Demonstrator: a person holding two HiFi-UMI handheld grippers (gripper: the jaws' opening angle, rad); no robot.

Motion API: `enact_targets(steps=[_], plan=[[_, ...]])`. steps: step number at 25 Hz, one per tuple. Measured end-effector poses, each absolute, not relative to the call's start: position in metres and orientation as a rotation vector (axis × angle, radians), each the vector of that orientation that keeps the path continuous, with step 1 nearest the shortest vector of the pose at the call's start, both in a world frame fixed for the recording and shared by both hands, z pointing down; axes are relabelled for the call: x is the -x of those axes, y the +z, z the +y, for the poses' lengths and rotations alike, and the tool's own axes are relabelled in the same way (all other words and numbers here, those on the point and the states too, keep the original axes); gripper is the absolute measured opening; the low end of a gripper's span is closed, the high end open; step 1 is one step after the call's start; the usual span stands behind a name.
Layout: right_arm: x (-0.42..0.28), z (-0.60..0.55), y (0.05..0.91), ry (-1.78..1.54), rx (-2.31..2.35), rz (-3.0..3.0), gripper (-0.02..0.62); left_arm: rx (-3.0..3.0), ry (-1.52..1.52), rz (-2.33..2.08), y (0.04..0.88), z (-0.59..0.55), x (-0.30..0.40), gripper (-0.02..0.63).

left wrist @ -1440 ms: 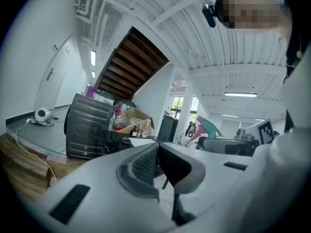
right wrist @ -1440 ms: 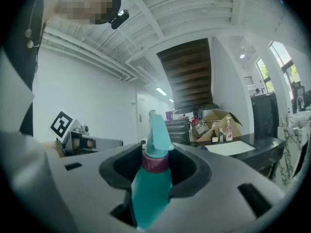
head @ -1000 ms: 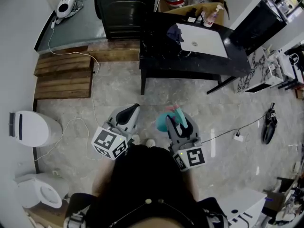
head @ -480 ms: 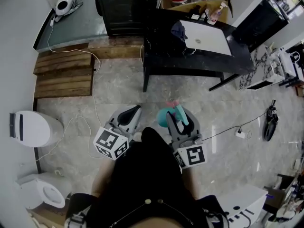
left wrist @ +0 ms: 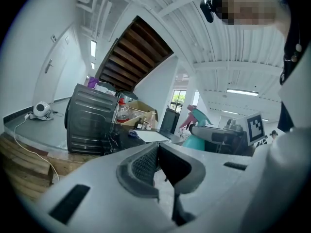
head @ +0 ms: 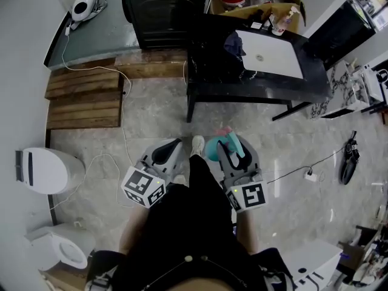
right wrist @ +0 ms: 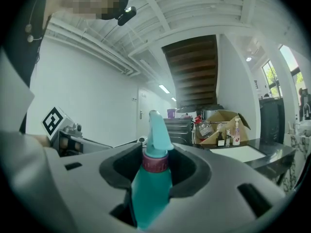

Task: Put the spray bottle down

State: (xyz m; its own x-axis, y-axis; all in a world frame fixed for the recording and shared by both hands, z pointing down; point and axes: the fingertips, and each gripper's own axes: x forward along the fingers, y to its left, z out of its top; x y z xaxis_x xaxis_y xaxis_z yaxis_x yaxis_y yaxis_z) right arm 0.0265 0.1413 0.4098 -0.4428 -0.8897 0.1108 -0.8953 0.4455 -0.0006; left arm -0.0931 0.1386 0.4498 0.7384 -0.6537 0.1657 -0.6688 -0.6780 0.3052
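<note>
A teal spray bottle [right wrist: 151, 188] with a pink collar and teal trigger head stands upright between my right gripper's [right wrist: 156, 154] jaws, which are shut on its neck and body. From the head view the spray bottle [head: 213, 147] and right gripper [head: 229, 156] hang over the marble floor, short of the black table [head: 303, 86]. My left gripper [head: 168, 151] is level beside it, jaws together and empty. In the left gripper view the left gripper [left wrist: 158, 147] points at the table, with the spray bottle [left wrist: 196, 141] off to its right.
A white sink basin [head: 270, 53] and a dark cloth [head: 233, 41] lie on the black table, with small bottles and a cardboard box [head: 276, 8] behind. A black ribbed cabinet [head: 160, 8], wooden pallets [head: 85, 99], a floor cable [head: 123, 141] and a white toilet [head: 42, 168] stand left.
The person has stepped toward the black table, carrying both grippers forward. The spray bottle stays gripped in the right gripper. A shoe now shows between the grippers.
</note>
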Motion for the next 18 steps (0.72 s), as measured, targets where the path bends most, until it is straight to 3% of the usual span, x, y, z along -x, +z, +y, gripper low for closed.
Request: enact_targets(steps=[18], plan=[[-0.074, -0.104, 0.449, 0.155, -1.412, -2.570, 0.169, -2.485, 0.088, -1.138, 0.462, -0.087, 0.043, 0.008]])
